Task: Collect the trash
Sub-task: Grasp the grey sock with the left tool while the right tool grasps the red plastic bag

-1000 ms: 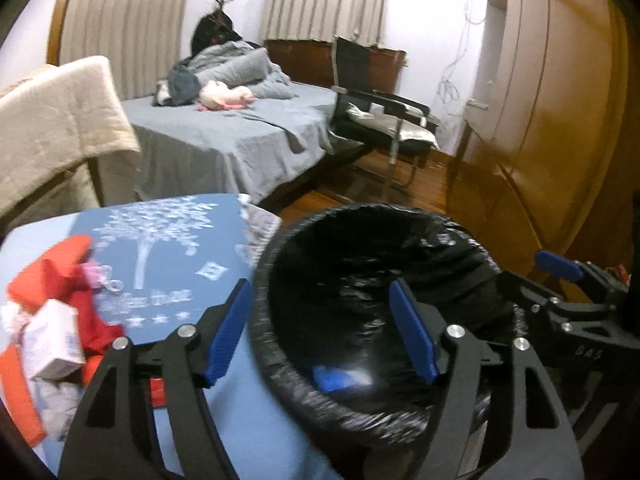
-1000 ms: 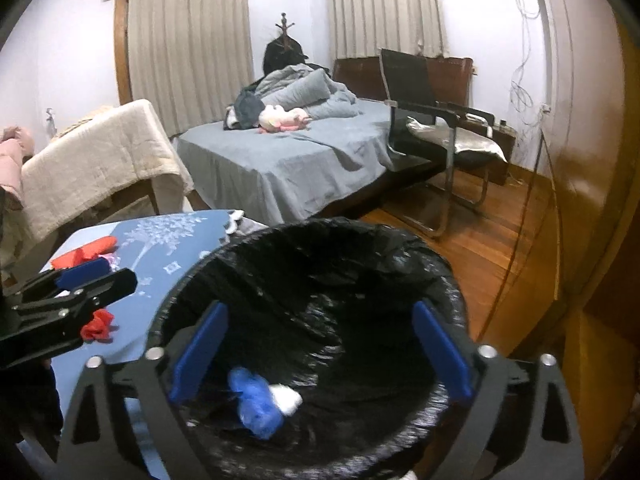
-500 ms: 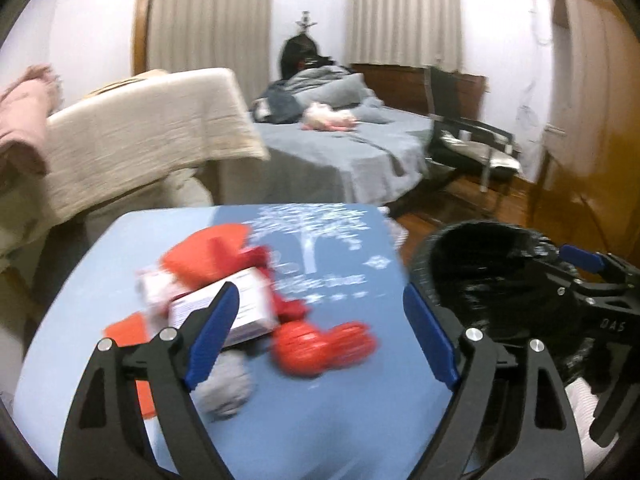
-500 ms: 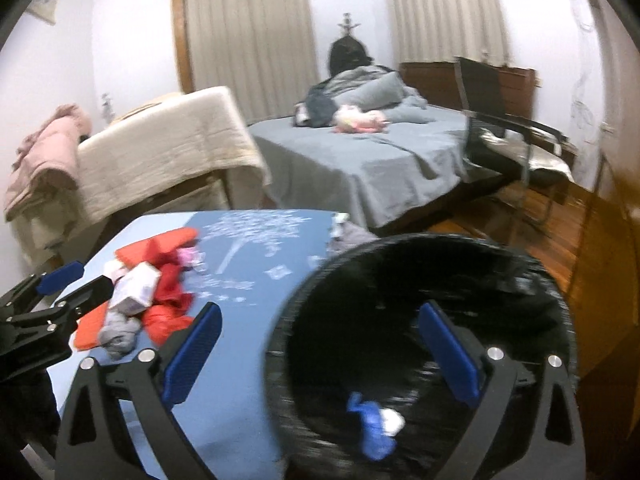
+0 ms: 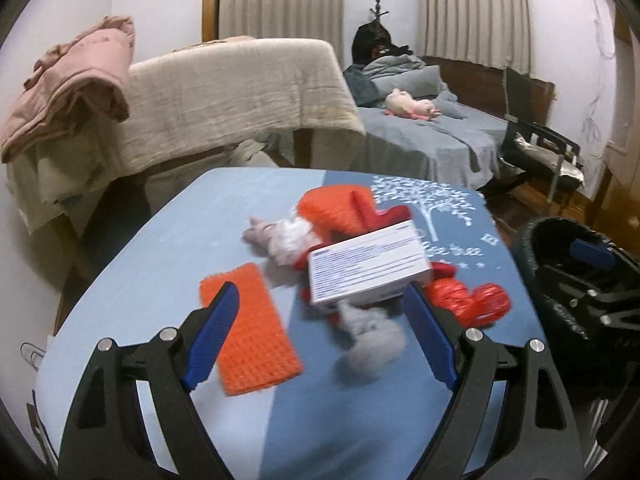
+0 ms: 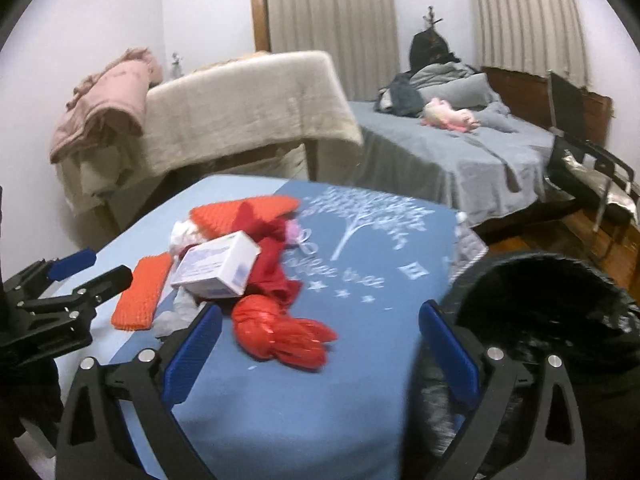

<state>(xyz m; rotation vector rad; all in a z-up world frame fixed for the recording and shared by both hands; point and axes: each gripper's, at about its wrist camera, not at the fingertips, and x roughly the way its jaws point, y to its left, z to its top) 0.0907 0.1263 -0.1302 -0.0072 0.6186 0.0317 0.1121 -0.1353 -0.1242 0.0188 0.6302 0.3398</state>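
- The left gripper (image 5: 320,332) with blue-padded black fingers is spread wide and holds nothing, above the light blue tablecloth (image 5: 160,264)
- The right gripper (image 6: 320,344) is likewise released and empty
- The trash pile lies mid-table: a white printed cardboard box (image 5: 368,266) on top, a flat orange mesh pad (image 5: 250,334) to its left, a crumpled red plastic bag (image 6: 284,334) to its right
- The round bin lined with a black plastic bag (image 6: 552,320) stands just beside the table's right edge

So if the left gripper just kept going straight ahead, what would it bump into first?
Probably the gray crumpled wad lying between the open left gripper's fingers, with the white box just behind it. Depth is hard to judge here.
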